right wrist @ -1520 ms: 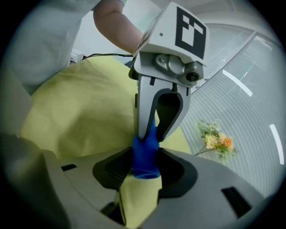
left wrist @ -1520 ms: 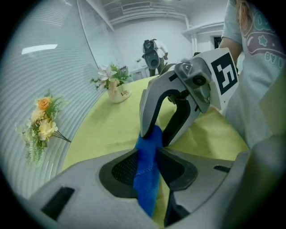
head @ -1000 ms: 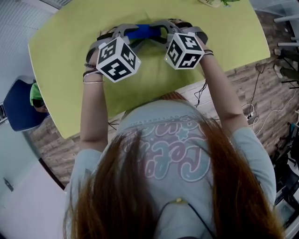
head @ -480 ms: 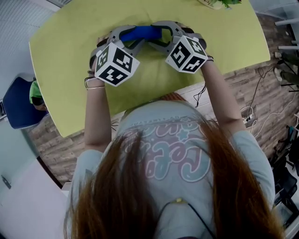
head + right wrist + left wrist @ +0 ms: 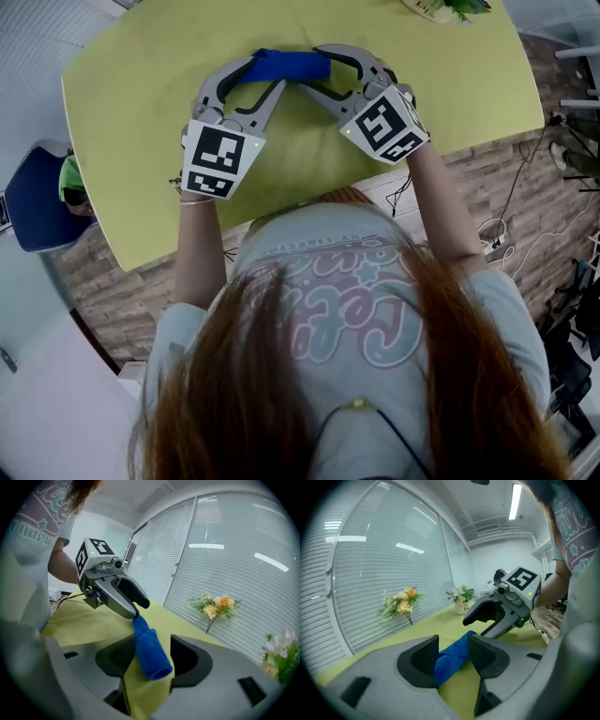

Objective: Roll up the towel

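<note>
A blue towel (image 5: 286, 66), rolled into a tight tube, lies on the yellow-green table (image 5: 141, 112). My left gripper (image 5: 258, 75) is at its left end and my right gripper (image 5: 317, 70) at its right end, tips pointing toward each other. In the left gripper view the roll (image 5: 452, 660) runs between my pads (image 5: 424, 656) toward the right gripper (image 5: 487, 616). In the right gripper view the roll (image 5: 150, 653) leans by one pad (image 5: 115, 658), with a gap to the other. Both grippers' jaws have just been opening, the towel loose between them.
Potted flowers (image 5: 441, 5) stand at the table's far edge, also seen as flowers (image 5: 401, 602) by the blinds. A blue chair (image 5: 37, 211) sits left of the table. Cables (image 5: 506, 225) lie on the floor at right. The table's near edge runs just before the person.
Both grippers have lifted and rolled, their marker cubes tipping toward the person. Their jaws stand wider, and more of the blue roll shows between the tips.
</note>
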The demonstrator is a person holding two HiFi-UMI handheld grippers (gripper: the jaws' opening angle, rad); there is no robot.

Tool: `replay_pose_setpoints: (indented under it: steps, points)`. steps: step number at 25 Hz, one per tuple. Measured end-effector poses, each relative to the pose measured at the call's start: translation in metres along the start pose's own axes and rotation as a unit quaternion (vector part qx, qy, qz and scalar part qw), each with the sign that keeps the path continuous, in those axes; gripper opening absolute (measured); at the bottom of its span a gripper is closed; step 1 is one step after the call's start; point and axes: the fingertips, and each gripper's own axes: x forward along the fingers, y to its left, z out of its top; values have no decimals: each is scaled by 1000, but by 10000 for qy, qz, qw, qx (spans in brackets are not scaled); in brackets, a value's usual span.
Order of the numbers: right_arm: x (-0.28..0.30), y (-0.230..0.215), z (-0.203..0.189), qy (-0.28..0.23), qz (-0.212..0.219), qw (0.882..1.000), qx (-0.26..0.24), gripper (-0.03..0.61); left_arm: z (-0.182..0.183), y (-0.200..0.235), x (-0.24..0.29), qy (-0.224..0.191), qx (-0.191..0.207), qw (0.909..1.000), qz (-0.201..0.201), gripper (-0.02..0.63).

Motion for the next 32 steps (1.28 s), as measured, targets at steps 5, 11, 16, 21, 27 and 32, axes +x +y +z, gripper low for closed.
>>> replay_pose_setpoints:
  steps: [5, 11, 16, 21, 27, 32]
  points:
    - [-16, -4, 17, -396, -273, 9979, 438, 219, 9, 6, -22, -371, -198, 9982, 422, 161]
    - [-32, -2, 36, -673, -400, 9951, 612, 219, 18, 12, -47, -637, -459, 9941, 749, 161]
    - [-42, -2, 47, -888, -522, 9917, 773, 219, 28, 22, -69, -1072, -869, 9853, 1007, 161]
    - [-56, -7, 65, -1382, -711, 9852, 730, 219, 42, 22, -81, -1365, -739, 9813, 1140, 161]
    - [-68, -11, 76, -1564, -827, 9812, 769, 219, 48, 29, -90, -1612, -1043, 9734, 1252, 161]
    - [-74, -13, 83, -1725, -917, 9772, 837, 218, 51, 27, -90, -1684, -1078, 9726, 1185, 161]
